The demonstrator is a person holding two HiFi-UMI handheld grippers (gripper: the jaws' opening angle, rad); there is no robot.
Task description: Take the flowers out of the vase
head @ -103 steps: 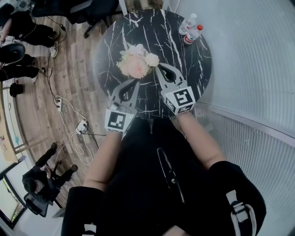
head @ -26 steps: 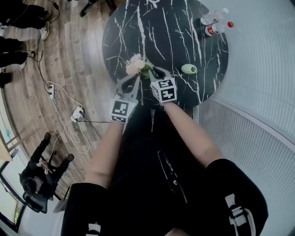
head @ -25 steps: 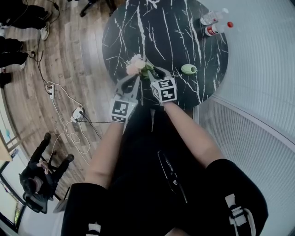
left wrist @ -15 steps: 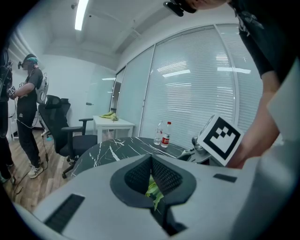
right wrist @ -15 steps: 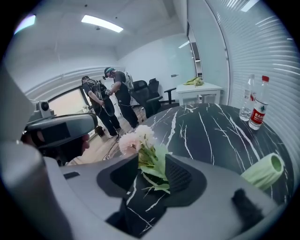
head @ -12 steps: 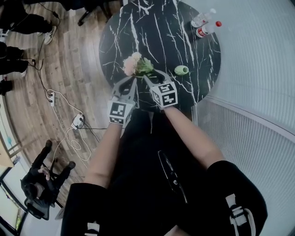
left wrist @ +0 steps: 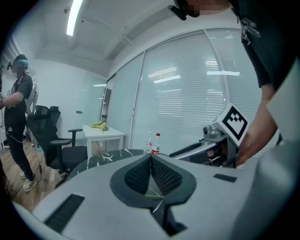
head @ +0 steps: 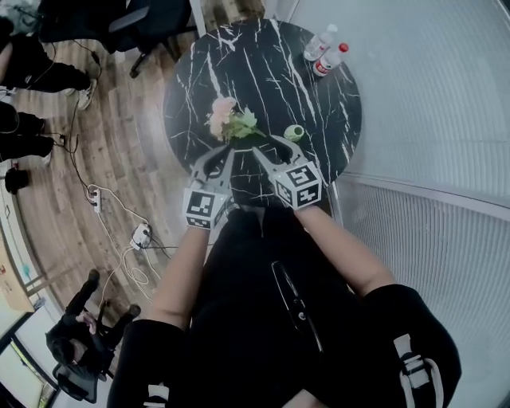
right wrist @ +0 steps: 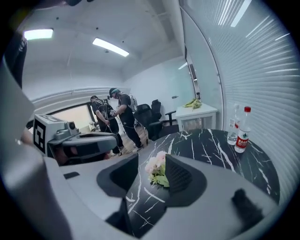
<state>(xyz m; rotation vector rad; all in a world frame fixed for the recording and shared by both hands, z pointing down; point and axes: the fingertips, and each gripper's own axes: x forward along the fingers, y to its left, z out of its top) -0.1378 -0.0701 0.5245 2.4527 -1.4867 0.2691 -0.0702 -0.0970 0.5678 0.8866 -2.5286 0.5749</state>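
- The left gripper (head: 229, 151) has its fingers shut tight. In the left gripper view a thin green bit of stem (left wrist: 152, 196) is pinched between them.
- That stem belongs to the flowers (head: 225, 119). They are pink, with green leaves.
- The flowers are out of the vase. They sit just past the tips of the left fingers, over the near left part of the round black desk (head: 263, 72). The pink heads point to the far left.
- The small green vase (head: 294, 133) is on the desk to the right of the flowers, and the two do not touch. It is just past the right gripper's right finger.
- The right gripper (head: 275, 147) has its fingers partly apart, and they have just been opening. They press on nothing. In the right gripper view the flowers show through the gap, farther off.
- The two grippers are side by side at the near edge of the desk, and both point at the flowers.
- Two bottles (head: 325, 52) stand close together at the far right edge of the desk. One has a red cap.
- The desk has white lines in it, like marble.
- A white cable (head: 127, 239) lies on the wooden floor to the left of the desk.
- A black chair (head: 151, 20) stands at the far left.
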